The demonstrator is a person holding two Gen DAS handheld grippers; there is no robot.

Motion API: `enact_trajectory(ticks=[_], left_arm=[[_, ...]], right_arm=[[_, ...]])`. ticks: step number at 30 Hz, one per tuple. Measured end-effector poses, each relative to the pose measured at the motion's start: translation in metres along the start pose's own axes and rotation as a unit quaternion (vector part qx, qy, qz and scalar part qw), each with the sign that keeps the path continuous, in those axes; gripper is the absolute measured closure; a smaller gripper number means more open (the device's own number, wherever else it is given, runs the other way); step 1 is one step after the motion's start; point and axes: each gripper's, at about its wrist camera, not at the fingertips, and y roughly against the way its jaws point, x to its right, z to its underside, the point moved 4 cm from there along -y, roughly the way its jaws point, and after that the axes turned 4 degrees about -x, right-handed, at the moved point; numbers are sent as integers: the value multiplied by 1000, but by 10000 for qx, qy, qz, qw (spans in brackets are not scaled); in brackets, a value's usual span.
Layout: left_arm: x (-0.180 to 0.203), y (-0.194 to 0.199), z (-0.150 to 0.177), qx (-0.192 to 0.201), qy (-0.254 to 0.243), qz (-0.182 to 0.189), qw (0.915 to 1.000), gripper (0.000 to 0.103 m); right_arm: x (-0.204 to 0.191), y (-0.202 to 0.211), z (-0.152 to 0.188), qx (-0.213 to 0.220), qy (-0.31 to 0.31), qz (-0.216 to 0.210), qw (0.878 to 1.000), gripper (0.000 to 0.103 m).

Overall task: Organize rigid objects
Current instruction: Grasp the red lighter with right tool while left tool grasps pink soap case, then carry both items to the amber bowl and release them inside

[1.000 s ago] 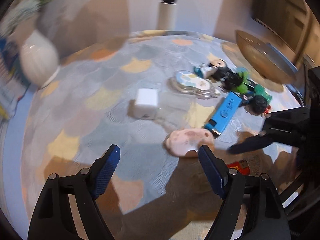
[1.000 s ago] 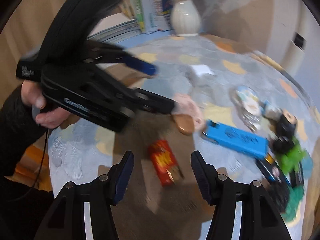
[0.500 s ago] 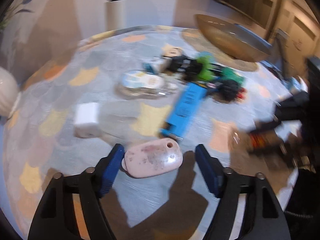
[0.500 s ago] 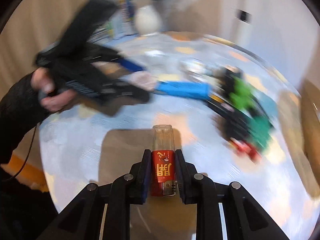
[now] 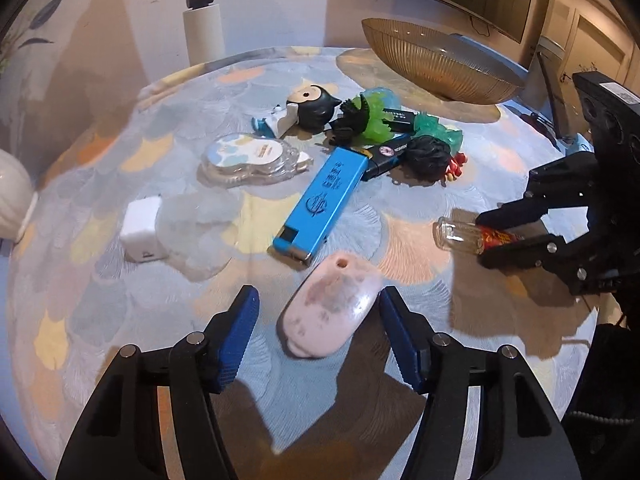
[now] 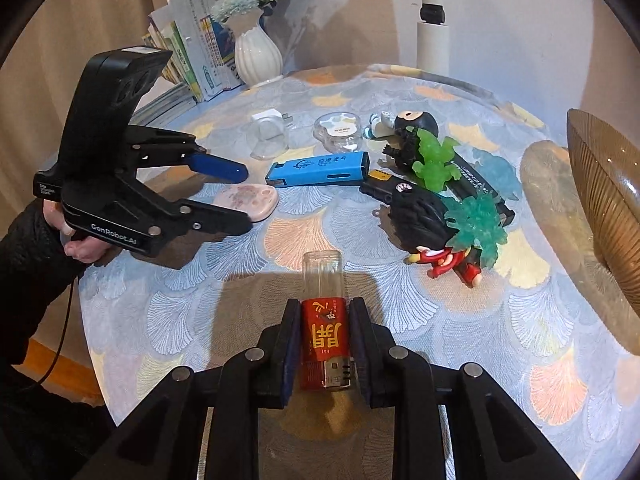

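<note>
A pink paw-shaped piece lies flat on the patterned tablecloth. My left gripper straddles it and its jaws are closing. The left pad is still apart from the piece, and the right pad is close to its edge. My right gripper is shut on a red lighter with a clear end, held just above the cloth.
A blue box, white charger, clear case and a heap of toy figures lie mid-table. A ribbed bowl stands at the right edge. A white vase and books stand at the back left.
My right gripper shut on the red lighter and carried it off the cloth. My left gripper moved over the pink piece and its jaws narrowed around it.
</note>
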Motion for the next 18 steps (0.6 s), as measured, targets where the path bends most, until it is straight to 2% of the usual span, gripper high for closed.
enact_trajectory(ticks=[3, 7, 11, 15, 18], left_arm=[[13, 1, 3, -23, -130, 53, 9999, 44], [27, 4, 5, 55, -73, 56, 9999, 73], [35, 9, 6, 192, 106, -68, 9997, 73], [44, 25, 3, 456, 267, 4, 9986, 73], [54, 40, -8, 678, 206, -96, 9974, 73]], right_arm=[[-3, 2, 3, -17, -18, 210, 9998, 77], [-8, 3, 8, -57, -14, 409, 9991, 74], [-23, 4, 11, -52, 214, 635, 9977, 80], [-31, 20, 19, 216, 176, 437, 9987, 80], [-24, 37, 22, 419, 47, 487, 9979, 80]])
